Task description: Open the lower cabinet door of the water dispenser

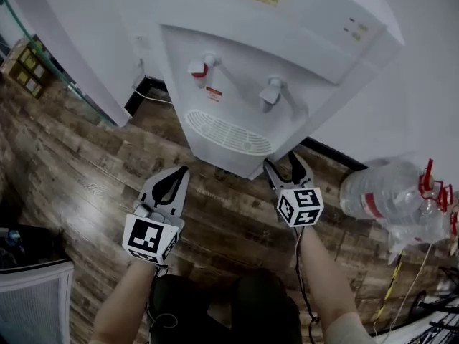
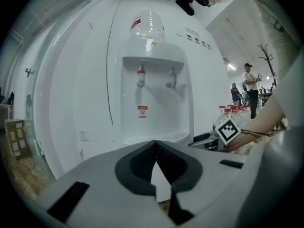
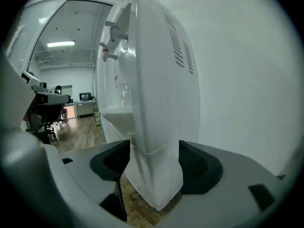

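Holding the left gripper (image 1: 183,169) low over the wood-plank floor (image 1: 86,163), marker cube (image 1: 150,236) facing up, fingers (image 1: 154,192) pressed together tip to tip and clasping nothing. Aiming that closed tip at the front of the water dispenser (image 1: 287,41), just short of it, below the drip tray (image 1: 228,133). Showing only a white sliver of the cabinet front through the small gap behind the joined pads in the left gripper view.

Holding the right gripper (image 1: 280,158) beside the left one and nearer the machine, beneath its own marker cube (image 1: 300,206). Reaching in under the tray's overhang at the dispenser's front right corner. Clenching the right fingers (image 3: 199,167) on the white edge of the lower cabinet door (image 3: 156,175), filling the whole space between the two pads in the right gripper view and ending just above the floor. Hiding the rest of the door beneath the overhang in the head view.

Displaying, above the tray, a red tap (image 1: 201,69) and a grey tap (image 1: 271,90) side by side in the recess, with a clear bottle (image 2: 148,25) upright on top. Lying on the floor to the right of the machine, large water bottles (image 1: 380,192) with red fittings. Backing the dispenser, a white wall (image 1: 430,99). Standing far off in the left gripper view, two people (image 2: 249,87).
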